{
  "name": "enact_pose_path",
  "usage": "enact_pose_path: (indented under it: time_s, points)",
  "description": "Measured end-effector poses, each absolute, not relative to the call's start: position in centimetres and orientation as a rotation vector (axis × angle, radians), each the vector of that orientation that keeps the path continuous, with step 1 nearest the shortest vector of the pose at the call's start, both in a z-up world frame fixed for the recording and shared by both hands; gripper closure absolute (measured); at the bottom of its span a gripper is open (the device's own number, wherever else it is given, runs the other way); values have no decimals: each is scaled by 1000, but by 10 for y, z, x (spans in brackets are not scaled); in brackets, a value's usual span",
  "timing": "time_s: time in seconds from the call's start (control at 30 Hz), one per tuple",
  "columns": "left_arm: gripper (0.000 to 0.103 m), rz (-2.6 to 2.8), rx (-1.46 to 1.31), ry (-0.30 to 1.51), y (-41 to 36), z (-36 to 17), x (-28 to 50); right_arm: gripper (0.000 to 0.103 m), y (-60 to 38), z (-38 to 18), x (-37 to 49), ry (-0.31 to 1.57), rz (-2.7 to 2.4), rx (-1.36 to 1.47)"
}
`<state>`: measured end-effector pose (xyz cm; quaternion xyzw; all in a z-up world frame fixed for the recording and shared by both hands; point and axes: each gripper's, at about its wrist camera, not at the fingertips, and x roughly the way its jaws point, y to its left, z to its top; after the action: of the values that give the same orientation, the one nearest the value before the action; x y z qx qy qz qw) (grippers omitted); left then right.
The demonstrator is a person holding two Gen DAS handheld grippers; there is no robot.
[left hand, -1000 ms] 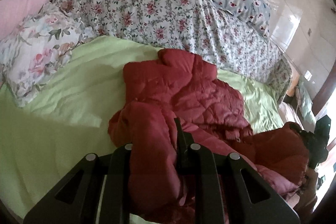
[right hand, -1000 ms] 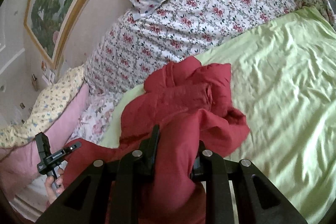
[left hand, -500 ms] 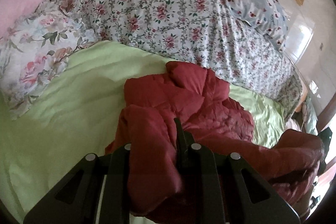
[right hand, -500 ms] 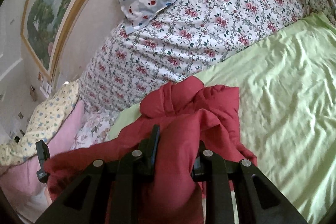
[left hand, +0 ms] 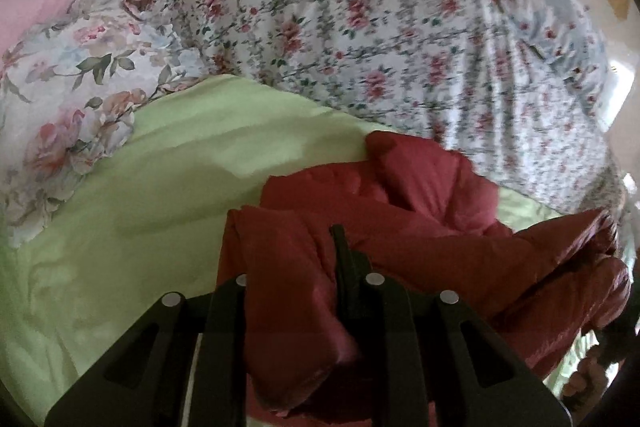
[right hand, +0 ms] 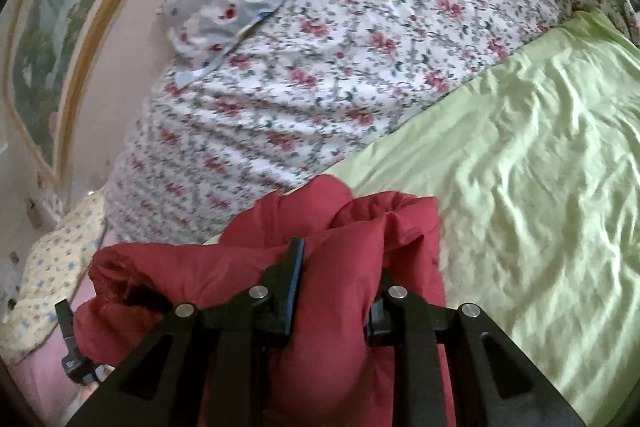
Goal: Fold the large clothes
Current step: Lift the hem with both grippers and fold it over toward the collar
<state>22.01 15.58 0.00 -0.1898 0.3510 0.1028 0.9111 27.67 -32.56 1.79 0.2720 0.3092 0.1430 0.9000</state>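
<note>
I have carried the red coat (left hand: 420, 211) further up the green sheet (left hand: 160, 187), nearer the flowery quilt (left hand: 340, 7). My left gripper (left hand: 292, 267) and right gripper (right hand: 340, 267) each pinch a puffy edge, so it spreads flat for folding.

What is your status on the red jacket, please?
Left gripper and right gripper both clamped on red jacket. Jacket bunched on green sheet. Floral duvet heaped just beyond.
</note>
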Motion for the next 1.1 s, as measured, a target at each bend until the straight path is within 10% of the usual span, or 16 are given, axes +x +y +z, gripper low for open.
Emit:
enact_pose_path:
  time_s: [0.9,1.0,1.1]
  points:
    - [72,276,-420,832,183,-65,336,79,-305,-66,382,700,157,454]
    - [56,261,-452,821,189,-54,323,79,-301,-66,384,709,146,433]
    - [17,332,-438,789,190,-42,292,79,-301,-67,385,713,147,437]
